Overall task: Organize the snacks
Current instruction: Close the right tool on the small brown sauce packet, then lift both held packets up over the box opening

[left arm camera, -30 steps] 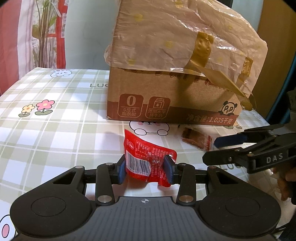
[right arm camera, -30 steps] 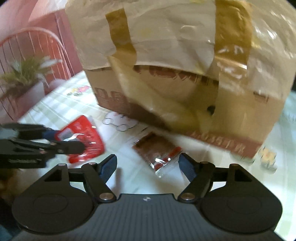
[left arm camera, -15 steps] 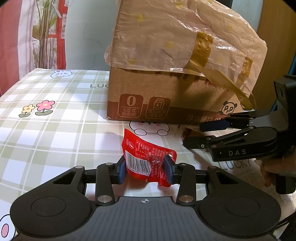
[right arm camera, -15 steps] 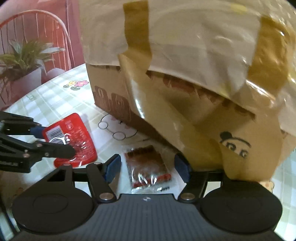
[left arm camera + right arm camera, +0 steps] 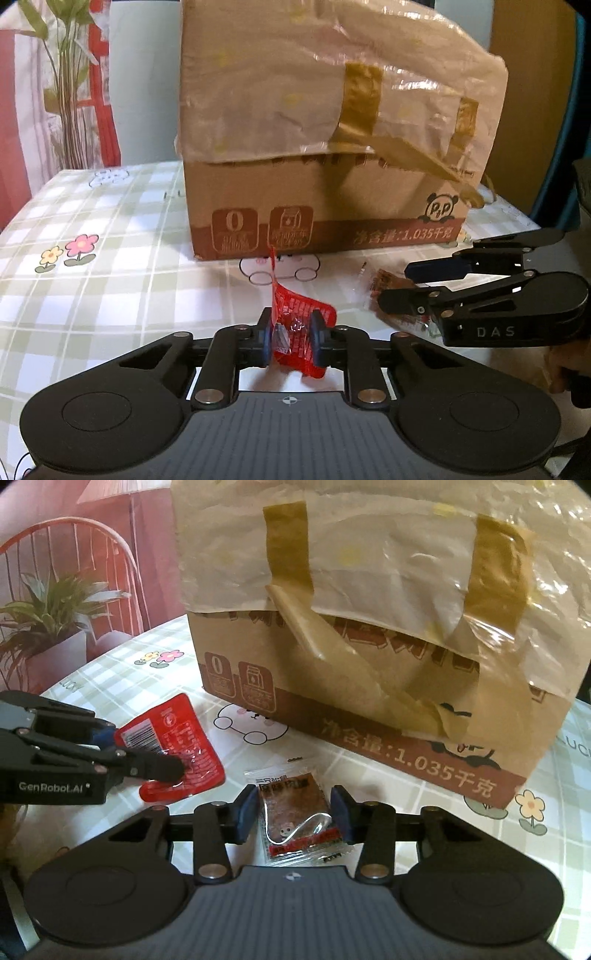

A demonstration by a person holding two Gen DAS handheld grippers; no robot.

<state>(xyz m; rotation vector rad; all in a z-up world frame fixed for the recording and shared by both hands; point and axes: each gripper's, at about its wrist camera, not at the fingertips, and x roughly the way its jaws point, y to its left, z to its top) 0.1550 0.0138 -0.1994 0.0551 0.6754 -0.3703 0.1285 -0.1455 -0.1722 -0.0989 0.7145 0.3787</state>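
My left gripper point(image 5: 290, 334) is shut on a red snack packet point(image 5: 301, 325), which is crumpled and stands up between the pads; the packet also shows in the right wrist view point(image 5: 173, 749), just above the table. My right gripper point(image 5: 293, 814) is open, its fingers either side of a brown snack packet in clear wrap point(image 5: 297, 818) that lies flat on the table. In the left wrist view the right gripper point(image 5: 397, 284) sits over that brown packet point(image 5: 388, 284) at the right.
A big cardboard box point(image 5: 325, 206) covered with taped plastic point(image 5: 369, 554) stands just behind both packets. The checked tablecloth point(image 5: 110, 280) spreads to the left. A potted plant point(image 5: 48, 616) and a red chair point(image 5: 74, 542) stand beyond the table's far left edge.
My left gripper has squeezed tighter on the red packet, buckled it upright and lifted it a little. My right gripper has moved in and its fingers now straddle the brown packet.
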